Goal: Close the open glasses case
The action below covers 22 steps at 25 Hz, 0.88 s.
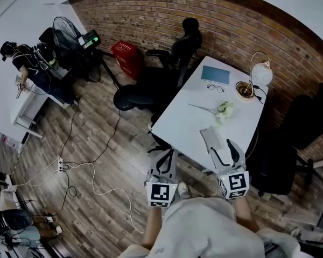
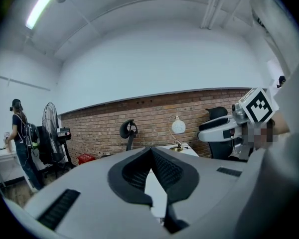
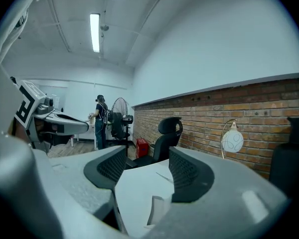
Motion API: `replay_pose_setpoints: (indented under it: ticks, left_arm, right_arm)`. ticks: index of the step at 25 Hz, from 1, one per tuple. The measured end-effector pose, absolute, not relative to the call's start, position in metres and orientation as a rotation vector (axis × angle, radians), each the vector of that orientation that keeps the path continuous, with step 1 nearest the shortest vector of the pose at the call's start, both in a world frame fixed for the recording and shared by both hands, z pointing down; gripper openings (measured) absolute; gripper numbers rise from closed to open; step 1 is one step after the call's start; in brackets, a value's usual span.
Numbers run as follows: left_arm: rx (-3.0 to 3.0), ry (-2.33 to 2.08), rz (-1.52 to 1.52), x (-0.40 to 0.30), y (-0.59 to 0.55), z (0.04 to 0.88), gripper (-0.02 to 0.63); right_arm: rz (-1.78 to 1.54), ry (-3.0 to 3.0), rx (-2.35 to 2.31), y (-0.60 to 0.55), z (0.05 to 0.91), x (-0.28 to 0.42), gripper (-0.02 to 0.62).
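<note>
**Open glasses case at the near end of the surface, with a gripper on each side**

The grey oblong glasses case [image 1: 210, 138] lies open at the near end of the white rectangular surface [image 1: 183, 117], at the lower centre-right of the head view. The right gripper [image 1: 226, 148] is just beside the case, to its lower right, with its jaws wide apart and nothing in them. In the right gripper view the case [image 3: 158, 209] shows low between the jaws. The left gripper [image 1: 165, 156] is at the lower centre, over the wooden floor [image 1: 91, 144], and its jaws meet at the tips around nothing. Higher on the surface are a white flower [image 1: 222, 110], thin dark spectacles [image 1: 216, 87] and a teal book [image 1: 215, 74]. A black office chair [image 1: 175, 58] stands at the upper centre.
</note>
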<state>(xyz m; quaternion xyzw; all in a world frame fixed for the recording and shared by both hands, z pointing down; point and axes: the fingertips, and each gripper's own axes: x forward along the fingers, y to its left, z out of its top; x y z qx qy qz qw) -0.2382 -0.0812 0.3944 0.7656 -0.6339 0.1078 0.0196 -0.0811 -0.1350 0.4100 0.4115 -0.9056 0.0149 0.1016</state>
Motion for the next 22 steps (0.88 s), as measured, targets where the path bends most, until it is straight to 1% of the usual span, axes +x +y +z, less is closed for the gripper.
replay_pose_setpoints:
  ticks: [8, 22]
  left_arm:
    - [2.395, -1.911, 0.314, -0.261, -0.095, 0.406, 0.005]
    - [2.448, -1.806, 0.335, -0.247, -0.121, 0.421, 0.005]
  right_arm:
    - [0.058, -2.628, 1.261, -0.138, 0.420, -0.099, 0.270]
    - [0.137, -2.544, 1.340, -0.152, 0.446, -0.081, 0.270]
